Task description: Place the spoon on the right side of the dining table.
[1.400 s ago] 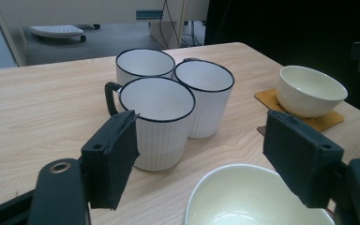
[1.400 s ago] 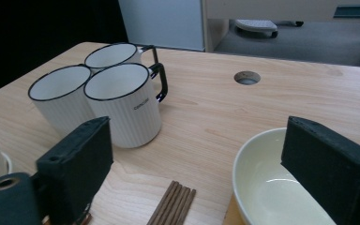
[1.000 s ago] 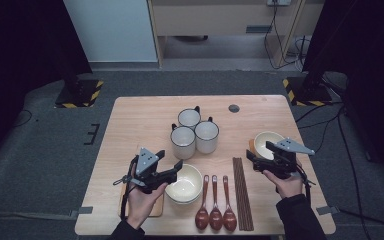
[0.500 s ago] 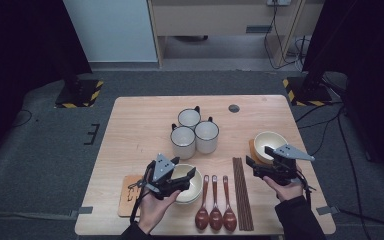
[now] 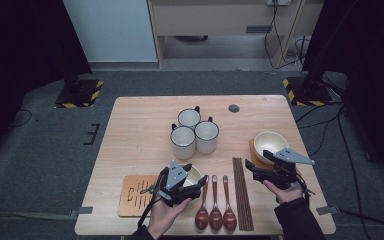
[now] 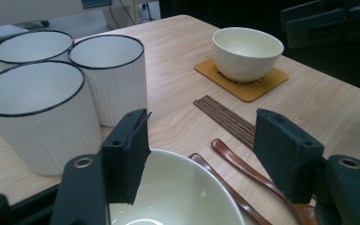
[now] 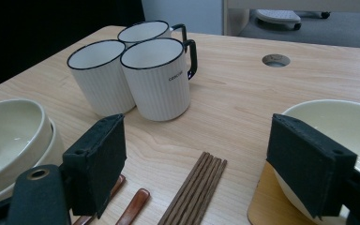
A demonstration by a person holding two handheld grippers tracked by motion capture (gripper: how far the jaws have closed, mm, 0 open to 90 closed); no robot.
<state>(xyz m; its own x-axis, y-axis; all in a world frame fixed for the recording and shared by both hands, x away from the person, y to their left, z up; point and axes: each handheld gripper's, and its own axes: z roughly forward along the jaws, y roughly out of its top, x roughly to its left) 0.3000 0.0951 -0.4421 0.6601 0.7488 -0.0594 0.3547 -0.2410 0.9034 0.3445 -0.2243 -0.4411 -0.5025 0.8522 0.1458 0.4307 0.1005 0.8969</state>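
High view first: I see my left gripper [image 5: 196,186] at the near edge of the table [image 5: 135,125], set over a cream bowl [image 5: 194,175] that sits just left of three brown spoons [image 5: 215,215]. An orange mat [image 5: 135,195] lies bare to the left of that bowl, close beside it. From the left gripper view, the bowl's rim passes between my two black jaws: the left pad stands at the rim, the right pad stands off to the side with the spoons showing behind it. The jaws have just been closing around the bowl, but I can't see both pads pressing on it, so I read them as not yet clamped. In the right gripper view this bowl appears to rest tilted inside a second one.

My right gripper [image 5: 252,169] hovers near the right edge, next to another cream bowl [image 5: 269,142] standing on its own orange mat [image 5: 254,150]. Its jaws stand apart with nothing between them; in the right gripper view the bowl lies behind the right pad. A bundle of dark chopsticks [image 5: 242,192] lies between the spoons and that gripper. Three white mugs [image 5: 192,132] cluster mid-table, touching one another, well apart from both grippers.
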